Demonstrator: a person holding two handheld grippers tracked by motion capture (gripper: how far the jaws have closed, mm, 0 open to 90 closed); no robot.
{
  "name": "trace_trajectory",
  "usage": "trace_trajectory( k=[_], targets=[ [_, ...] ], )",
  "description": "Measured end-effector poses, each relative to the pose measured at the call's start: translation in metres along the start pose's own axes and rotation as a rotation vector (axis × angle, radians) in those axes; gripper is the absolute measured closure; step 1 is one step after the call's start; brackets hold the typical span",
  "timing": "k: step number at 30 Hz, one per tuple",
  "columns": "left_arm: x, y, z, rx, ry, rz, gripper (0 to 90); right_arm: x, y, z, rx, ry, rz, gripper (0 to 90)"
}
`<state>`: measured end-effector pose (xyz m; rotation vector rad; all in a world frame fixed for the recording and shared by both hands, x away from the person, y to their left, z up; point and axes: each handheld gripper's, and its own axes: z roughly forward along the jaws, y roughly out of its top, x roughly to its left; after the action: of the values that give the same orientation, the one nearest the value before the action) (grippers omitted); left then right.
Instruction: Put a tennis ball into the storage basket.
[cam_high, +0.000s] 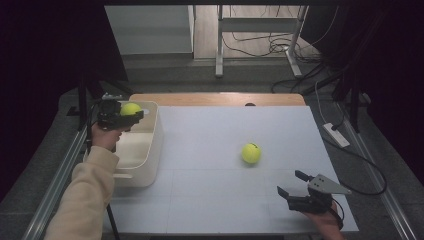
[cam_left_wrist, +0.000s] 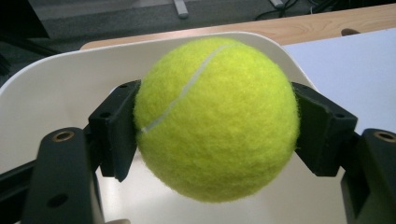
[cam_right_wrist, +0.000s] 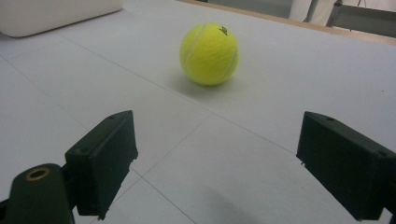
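Note:
My left gripper (cam_high: 131, 114) is shut on a yellow-green tennis ball (cam_high: 131, 108), held over the white bin (cam_high: 152, 145) at the table's left side. In the left gripper view the ball (cam_left_wrist: 217, 119) is clamped between both black pads, with the bin's pale inside (cam_left_wrist: 56, 88) behind and below it. A second tennis ball (cam_high: 251, 153) lies loose on the white tabletop right of centre. My right gripper (cam_high: 291, 183) rests near the front right corner, open, apart from that ball. In the right gripper view the loose ball (cam_right_wrist: 209, 53) lies well ahead of the wide-apart jaws.
The white tabletop (cam_high: 215, 200) has a wooden strip (cam_high: 215, 99) along its far edge. A power strip (cam_high: 336, 134) and cables lie on the floor to the right. A metal frame leg (cam_high: 219, 45) stands beyond the table.

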<state>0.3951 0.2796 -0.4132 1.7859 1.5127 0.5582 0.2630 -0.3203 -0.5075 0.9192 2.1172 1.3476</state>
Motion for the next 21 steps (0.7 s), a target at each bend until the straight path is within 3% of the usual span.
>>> trace_trajectory(
  k=[17,21],
  targets=[
    [0.002,0.001,0.011,0.058,0.03,0.004,25.9,0.0,0.0,0.0,0.001,-0.001,-0.001,11.8],
    [0.003,-0.001,0.017,0.098,0.036,0.005,25.9,0.0,0.0,0.0,-0.001,0.001,0.001,11.8]
  ],
)
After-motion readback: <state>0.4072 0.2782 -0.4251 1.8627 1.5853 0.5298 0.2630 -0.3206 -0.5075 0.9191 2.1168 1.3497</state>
